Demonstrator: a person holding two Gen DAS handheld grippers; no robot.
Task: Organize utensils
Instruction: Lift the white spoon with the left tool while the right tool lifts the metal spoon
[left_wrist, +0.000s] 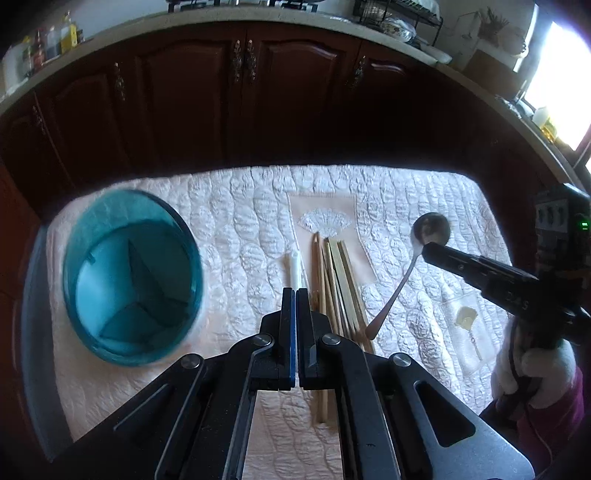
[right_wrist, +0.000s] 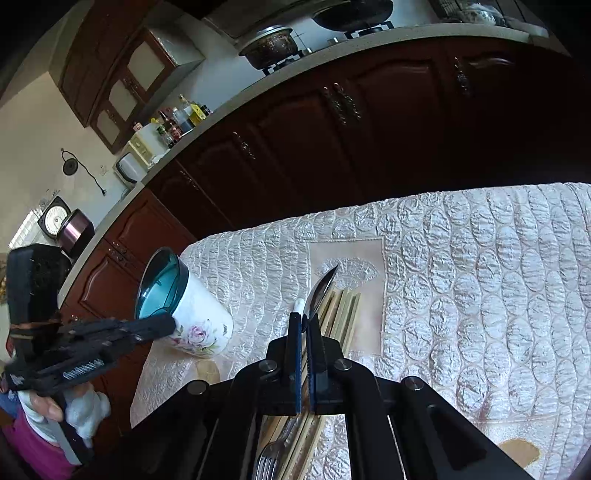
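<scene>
Two grippers work above a white quilted cloth (left_wrist: 424, 206) that covers the table. In the left wrist view, the left gripper (left_wrist: 295, 295) sits at lower centre with its jaws pressed together and nothing visible between them. Just beyond its tips lie a white utensil (left_wrist: 293, 267) and a bundle of chopsticks (left_wrist: 338, 280), side by side at mid-frame. At the left of that frame stands a holder (left_wrist: 129, 277) with a teal rim and a divided inside. At the right, the right gripper (left_wrist: 428, 248) pinches a metal spoon (left_wrist: 430, 229) at its neck, bowl up, handle hanging down-left, off the cloth.

In the right wrist view, the spoon's bowl rises edge-on from the closed jaws at centre; the floral-sided holder stands left of it, and a fork (right_wrist: 269, 458) lies at the bottom edge.
</scene>
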